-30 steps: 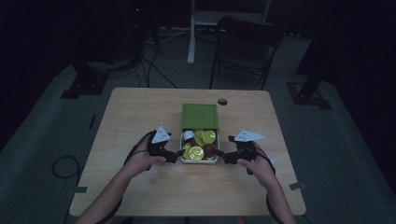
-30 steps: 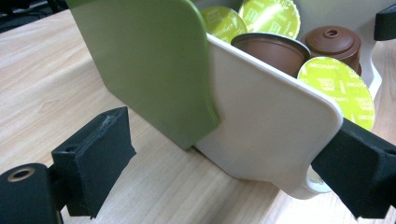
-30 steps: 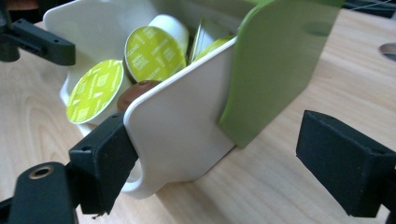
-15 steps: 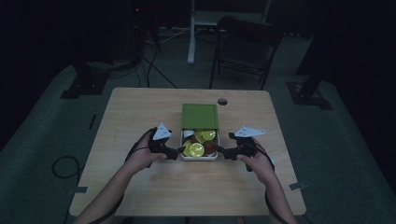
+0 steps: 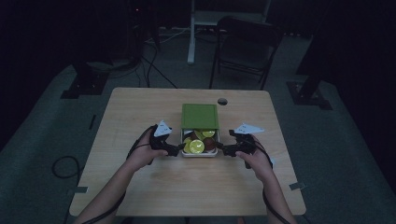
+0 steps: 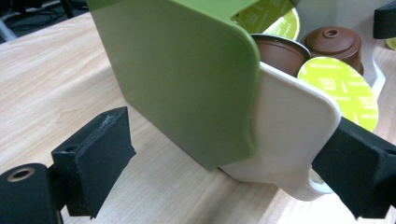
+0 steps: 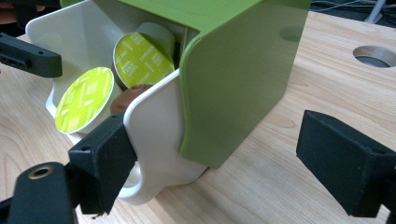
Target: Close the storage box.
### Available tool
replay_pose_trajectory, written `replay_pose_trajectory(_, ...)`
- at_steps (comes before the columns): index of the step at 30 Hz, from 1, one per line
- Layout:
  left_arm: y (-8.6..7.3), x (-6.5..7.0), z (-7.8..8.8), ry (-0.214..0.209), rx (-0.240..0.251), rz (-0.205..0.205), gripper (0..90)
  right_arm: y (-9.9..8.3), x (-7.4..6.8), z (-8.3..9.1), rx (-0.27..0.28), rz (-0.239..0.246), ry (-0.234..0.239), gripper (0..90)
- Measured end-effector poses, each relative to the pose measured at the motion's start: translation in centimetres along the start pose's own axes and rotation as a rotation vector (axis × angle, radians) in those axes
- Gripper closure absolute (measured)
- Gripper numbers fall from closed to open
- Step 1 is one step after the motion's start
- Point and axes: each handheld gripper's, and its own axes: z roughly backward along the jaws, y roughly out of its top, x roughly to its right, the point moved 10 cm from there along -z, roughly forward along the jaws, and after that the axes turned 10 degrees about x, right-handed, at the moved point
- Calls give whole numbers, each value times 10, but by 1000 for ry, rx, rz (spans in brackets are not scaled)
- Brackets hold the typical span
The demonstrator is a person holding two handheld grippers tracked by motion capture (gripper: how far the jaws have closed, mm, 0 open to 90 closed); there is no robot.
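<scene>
A green case (image 5: pixel 200 115) stands mid-table with a white drawer (image 5: pixel 200 154) slid partly out toward me. The drawer holds several coffee capsules (image 5: pixel 196 146) with lime lids, plus brown ones. My left gripper (image 5: pixel 176 150) is open at the drawer's left front corner. In the left gripper view the drawer (image 6: pixel 289 126) and the case (image 6: pixel 177 79) lie between the wide jaws of my left gripper (image 6: pixel 224 168). My right gripper (image 5: pixel 220 149) is open at the right front corner. In the right gripper view my right gripper (image 7: pixel 224 163) has its left jaw against the drawer (image 7: pixel 154 126), beside the case (image 7: pixel 243 79).
A round cable hole (image 5: pixel 222 101) sits in the wooden table (image 5: pixel 187 186) just beyond the case. Bare wood lies in front and to both sides. A chair (image 5: pixel 243 42) and stand legs are on the dark floor behind the table.
Both grippers have edged forward, away from me, and the white drawer has slid a little farther into the green case.
</scene>
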Motion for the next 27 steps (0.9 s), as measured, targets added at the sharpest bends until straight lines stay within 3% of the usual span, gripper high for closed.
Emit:
replay_pose_trajectory(13,1,-7,-6,21,7,16,89,3,6,-7,1,-18,-18,127)
replay_pose_trajectory(27,4,-14,-11,46,7,-3,89,6,13,-13,8,-23,-39,126)
